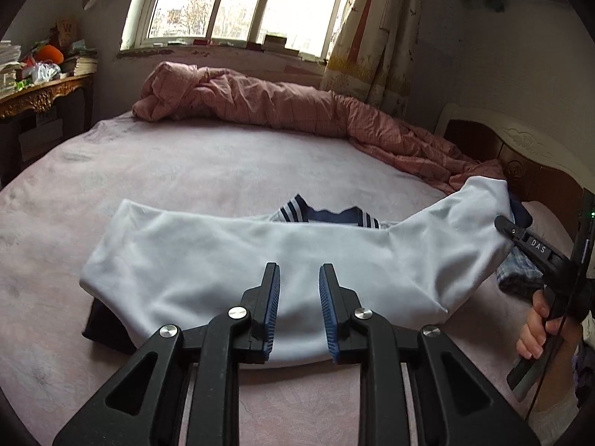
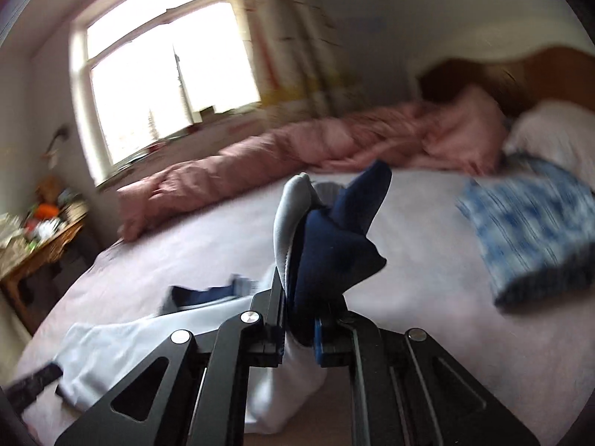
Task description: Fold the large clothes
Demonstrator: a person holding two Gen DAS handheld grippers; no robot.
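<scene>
Room: a bedroom; a bed (image 1: 208, 163) with a pale pink cover fills both views, a rumpled pink quilt (image 1: 282, 107) lies along its far side under the window (image 1: 238, 3), and a cluttered desk (image 1: 44, 93) stands off to the left.
Garment: a large white top (image 1: 238, 256) with a navy striped collar lies spread on the bed just ahead of the left jaws — one sleeve is raised off the cover.
Left gripper (image 1: 299, 297): jaws a little apart, nothing between the pads, poised over the near hem.
Right gripper (image 2: 301, 319): jaws clamped on the sleeve end — white cloth and navy cuff bunch up between them.
Nearby: a folded blue checked cloth (image 2: 531, 230) lies to the right of the right jaws.
Progress: early, I judge; the body lies flat, one sleeve seems about to be folded in, and the other sleeve and the body folds remain.
</scene>
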